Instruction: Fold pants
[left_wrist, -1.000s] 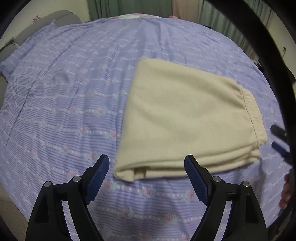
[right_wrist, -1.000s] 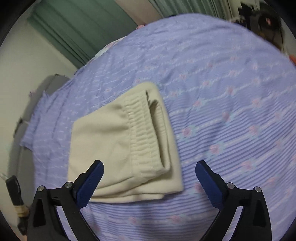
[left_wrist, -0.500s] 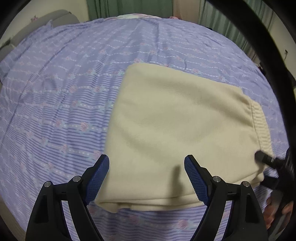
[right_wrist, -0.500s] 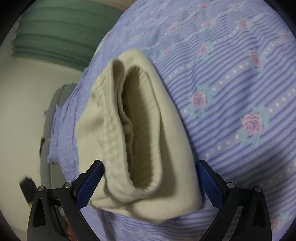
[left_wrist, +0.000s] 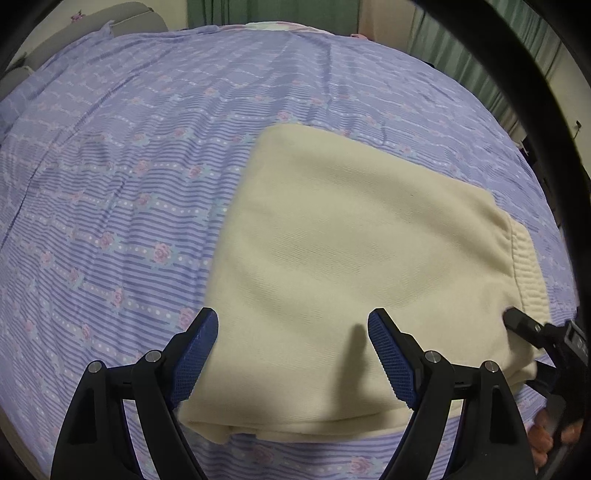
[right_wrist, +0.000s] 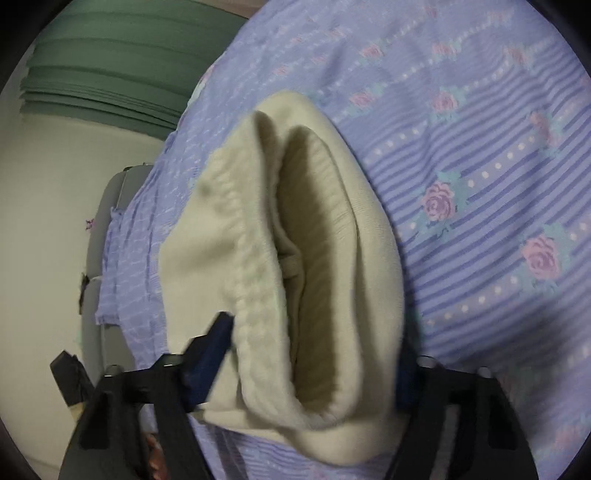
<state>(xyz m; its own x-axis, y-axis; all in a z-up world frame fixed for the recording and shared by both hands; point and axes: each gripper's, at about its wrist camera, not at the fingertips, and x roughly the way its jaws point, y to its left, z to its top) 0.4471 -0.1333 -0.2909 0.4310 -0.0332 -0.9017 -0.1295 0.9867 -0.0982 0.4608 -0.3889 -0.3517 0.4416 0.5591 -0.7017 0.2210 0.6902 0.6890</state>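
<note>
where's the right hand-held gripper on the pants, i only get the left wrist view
Observer: The right hand-held gripper straddles the ribbed waistband at the end of the folded cream pants; its jaws are closing with the stacked layers between them.
Operator: is the waistband flat
Observer: No, it gapes open toward the right wrist camera, showing the inside.
Operator: anything behind the pants on that side
Observer: Yes, a green curtain against a pale wall, beyond the edge of the floral bedsheet.
</note>
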